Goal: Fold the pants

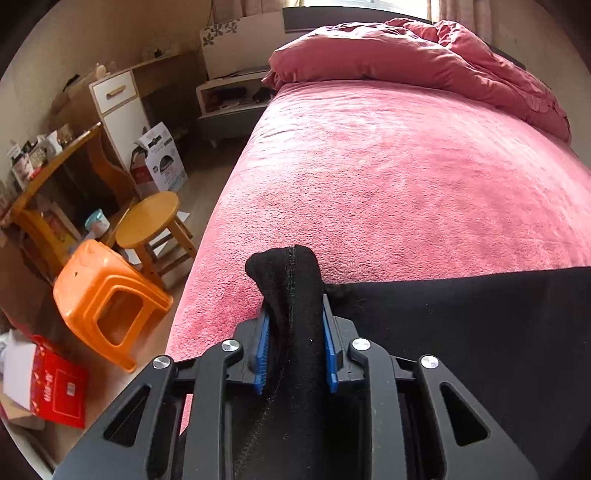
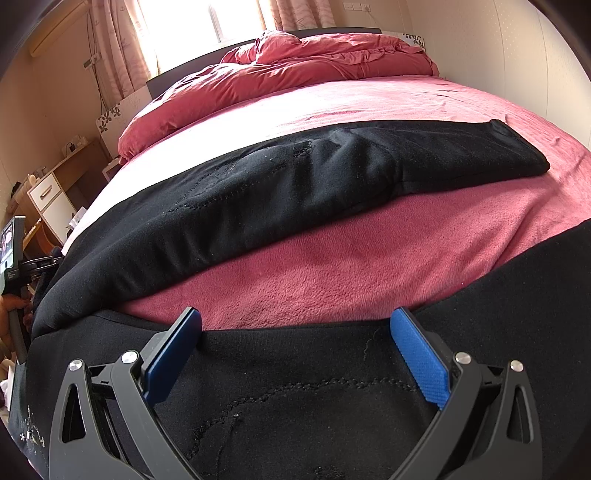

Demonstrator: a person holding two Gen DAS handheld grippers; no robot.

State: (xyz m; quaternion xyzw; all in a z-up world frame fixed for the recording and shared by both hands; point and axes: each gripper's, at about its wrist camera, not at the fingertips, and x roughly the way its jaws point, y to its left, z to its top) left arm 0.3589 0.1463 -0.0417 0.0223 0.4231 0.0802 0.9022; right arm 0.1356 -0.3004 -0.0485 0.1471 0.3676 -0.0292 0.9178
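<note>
Left gripper (image 1: 295,325): fingers clamped on a bunched fold of black pants (image 1: 480,332). Right gripper (image 2: 295,332): fingers wide, pants (image 2: 295,184) beneath, spread across pink bed (image 2: 332,266).

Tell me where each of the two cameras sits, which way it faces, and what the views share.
Left wrist: on the left gripper, near the bed's left edge, facing the quilt; its fingers pinch the black pants.
Right wrist: on the right gripper, facing the window over the pants; jaws open, and a hand shows at far left.
Shared: pants, pink blanket, quilt.
</note>
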